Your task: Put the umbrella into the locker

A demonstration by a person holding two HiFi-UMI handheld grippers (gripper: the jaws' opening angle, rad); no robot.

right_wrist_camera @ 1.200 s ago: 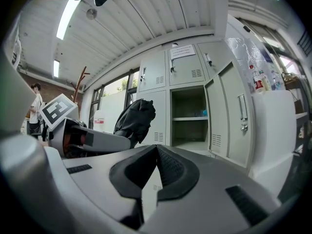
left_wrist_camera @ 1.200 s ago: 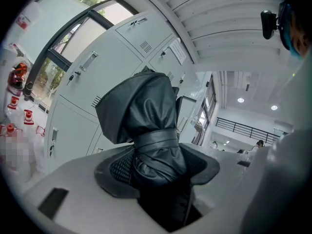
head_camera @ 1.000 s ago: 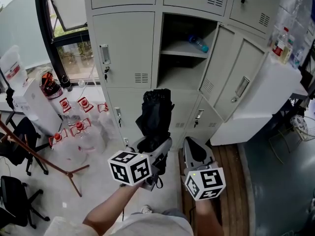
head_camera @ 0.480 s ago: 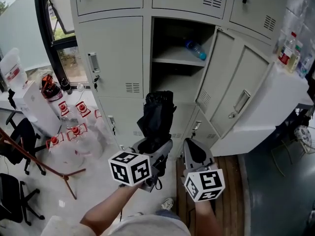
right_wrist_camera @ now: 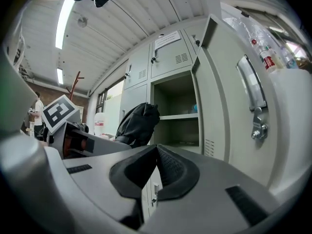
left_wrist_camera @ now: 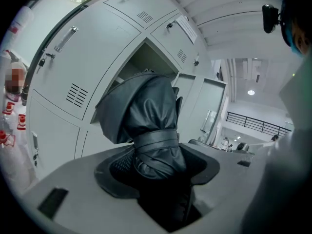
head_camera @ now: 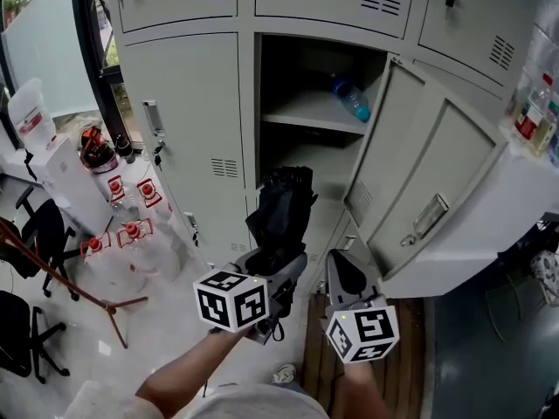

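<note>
Even daylight, sharp head view, fisheye-warped gripper views

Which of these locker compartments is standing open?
The middle-column locker with the blue bottle on its shelf; the door left of it and those above are shut.

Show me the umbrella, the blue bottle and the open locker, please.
umbrella (head_camera: 281,215): head view, on its folded black canopy.
blue bottle (head_camera: 352,99): head view, on the middle of its body.
open locker (head_camera: 297,112): head view, on a bare part of its inner shelf.

One umbrella (head_camera: 279,221), one blue bottle (head_camera: 351,99), one open locker (head_camera: 301,110), two tongs (head_camera: 278,264) (head_camera: 345,273)
</note>
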